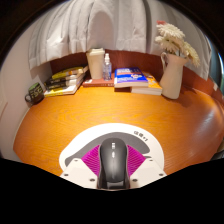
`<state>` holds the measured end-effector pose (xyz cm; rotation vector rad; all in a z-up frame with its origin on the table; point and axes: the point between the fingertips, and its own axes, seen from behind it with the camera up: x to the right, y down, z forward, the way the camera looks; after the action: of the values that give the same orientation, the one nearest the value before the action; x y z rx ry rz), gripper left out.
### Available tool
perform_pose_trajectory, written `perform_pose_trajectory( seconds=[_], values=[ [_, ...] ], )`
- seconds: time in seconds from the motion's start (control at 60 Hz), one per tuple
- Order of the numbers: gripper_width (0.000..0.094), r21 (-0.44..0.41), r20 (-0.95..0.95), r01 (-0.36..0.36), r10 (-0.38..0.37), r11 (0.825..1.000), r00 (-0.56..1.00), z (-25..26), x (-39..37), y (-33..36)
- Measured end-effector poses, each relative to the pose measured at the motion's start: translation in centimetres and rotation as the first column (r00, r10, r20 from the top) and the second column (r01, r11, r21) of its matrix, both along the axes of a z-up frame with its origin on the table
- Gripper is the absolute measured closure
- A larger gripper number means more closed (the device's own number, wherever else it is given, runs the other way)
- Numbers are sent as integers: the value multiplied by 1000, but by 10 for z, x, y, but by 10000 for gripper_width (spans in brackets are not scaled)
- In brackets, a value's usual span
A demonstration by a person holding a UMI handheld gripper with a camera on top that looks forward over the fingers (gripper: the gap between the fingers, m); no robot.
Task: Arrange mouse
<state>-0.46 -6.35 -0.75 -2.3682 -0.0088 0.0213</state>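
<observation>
A dark grey mouse (113,162) sits between my gripper's two fingers, its nose pointing away from me. Both magenta pads (92,158) press against its sides. My gripper (113,158) is shut on the mouse and holds it over the near part of the orange-brown wooden table (60,125). The mouse's rear end is hidden by the gripper body.
At the table's back stand a stack of books (65,80), a white box (96,63), a small bottle (107,68), blue books (132,78) and a white vase with dried flowers (172,70). A curtain hangs behind.
</observation>
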Motion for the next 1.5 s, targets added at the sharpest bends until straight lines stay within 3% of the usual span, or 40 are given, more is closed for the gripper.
perform_pose_trajectory(
  seconds=[0.15,0.3,0.383,0.55,0.767,0.933,1.5],
  values=[
    [578,7,-3,11,-11,1000,1000,-4,3,1],
    [469,-13,-10,11,-11,1000,1000,-4,2,0],
    [340,-32,-35,58,-59,998,998,6,8,-3],
    [78,39,-55,82,-80,996,995,73,20,-13],
    [80,162,-91,53,-39,985,995,185,27,-65],
    [80,205,-70,36,-22,978,997,230,35,-117],
    [82,232,-66,32,-17,972,998,241,64,-212]
  ],
)
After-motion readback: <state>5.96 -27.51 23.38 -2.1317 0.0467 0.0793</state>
